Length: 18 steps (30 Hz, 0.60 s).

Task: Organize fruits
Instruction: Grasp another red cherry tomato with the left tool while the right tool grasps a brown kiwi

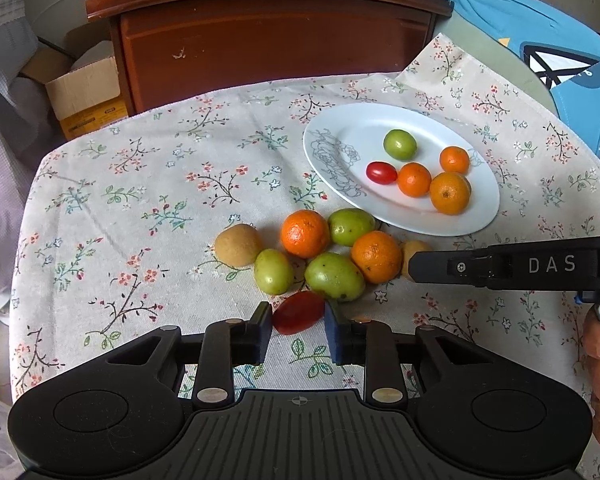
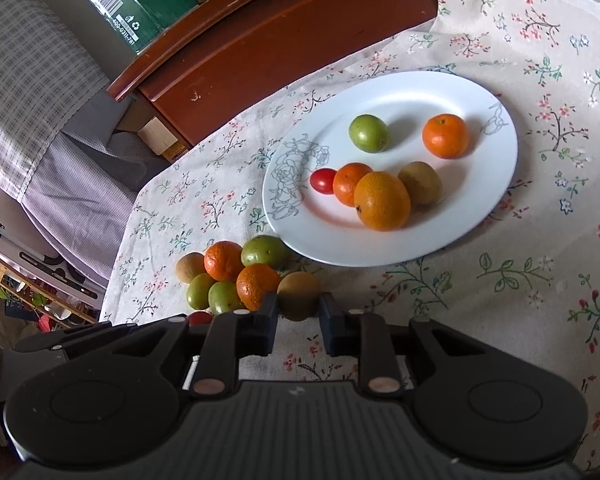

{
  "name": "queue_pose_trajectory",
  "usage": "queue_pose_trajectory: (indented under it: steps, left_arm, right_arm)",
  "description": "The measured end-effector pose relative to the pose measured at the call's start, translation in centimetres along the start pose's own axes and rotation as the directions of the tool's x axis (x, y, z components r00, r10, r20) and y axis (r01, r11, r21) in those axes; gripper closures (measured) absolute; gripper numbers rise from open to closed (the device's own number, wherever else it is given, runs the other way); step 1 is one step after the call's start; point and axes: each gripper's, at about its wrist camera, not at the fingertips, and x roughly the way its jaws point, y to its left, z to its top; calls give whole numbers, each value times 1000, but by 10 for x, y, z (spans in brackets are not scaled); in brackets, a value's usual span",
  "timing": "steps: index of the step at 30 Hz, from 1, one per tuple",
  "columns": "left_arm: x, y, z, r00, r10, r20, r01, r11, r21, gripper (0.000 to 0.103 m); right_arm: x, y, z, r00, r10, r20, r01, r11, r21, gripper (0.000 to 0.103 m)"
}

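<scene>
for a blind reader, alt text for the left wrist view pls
The left claw is shut on a red cherry tomato on a floral tablecloth, just in front of loose oranges and green fruits; a white plate beyond holds five more.

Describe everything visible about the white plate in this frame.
The white plate is an oval dish, glossy like glazed ceramic, with a grey line-drawn rose pattern on one end and a smaller sketch on the opposite rim. It lies flat on the floral tablecloth, beyond the loose pile of fruit. On it sit a green fruit, a red cherry tomato, three oranges, the largest nearest the camera, and a brownish fruit. Neither tool touches it. One green fruit of the pile rests beside its near rim.
</scene>
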Motion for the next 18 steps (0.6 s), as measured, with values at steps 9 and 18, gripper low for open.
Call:
queue_pose_trajectory:
  steps: [9, 18]
  left_arm:
    - [-13, 0, 4, 999, 9, 39, -9, 1000, -13, 77]
    - [-24, -3, 17, 995, 12, 101, -10, 1000, -23, 77]
  right_arm:
    - [-9, 8, -2, 1000, 25, 9, -25, 999, -28, 80]
    - [-18, 14, 5, 998, 48, 42, -46, 998, -43, 80]
